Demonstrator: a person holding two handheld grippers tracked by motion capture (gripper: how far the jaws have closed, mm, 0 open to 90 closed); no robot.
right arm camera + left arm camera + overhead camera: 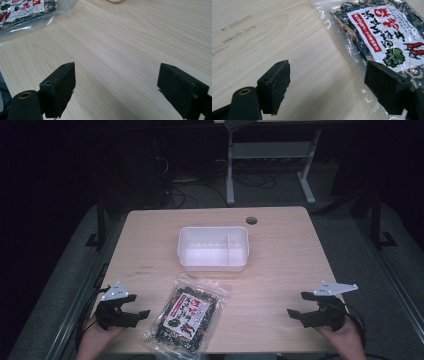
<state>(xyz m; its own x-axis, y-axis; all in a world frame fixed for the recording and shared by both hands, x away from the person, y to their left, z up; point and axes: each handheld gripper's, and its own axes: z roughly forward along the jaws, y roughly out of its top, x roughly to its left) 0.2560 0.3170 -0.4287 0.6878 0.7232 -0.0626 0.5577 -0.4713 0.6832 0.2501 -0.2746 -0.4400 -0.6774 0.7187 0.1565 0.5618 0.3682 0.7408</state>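
Snack bag (pixel 186 314) lies flat on the counter (pixel 280 275), near its front edge, below the white tub (pixel 213 248). Left hand-held gripper (pixel 135 309) and right hand-held gripper (pixel 299 305) both have jaws wide apart, holding nothing.

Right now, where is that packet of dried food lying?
In the high view the packet lies flat near the table's front edge, just in front of the white bin, closer to the left gripper.
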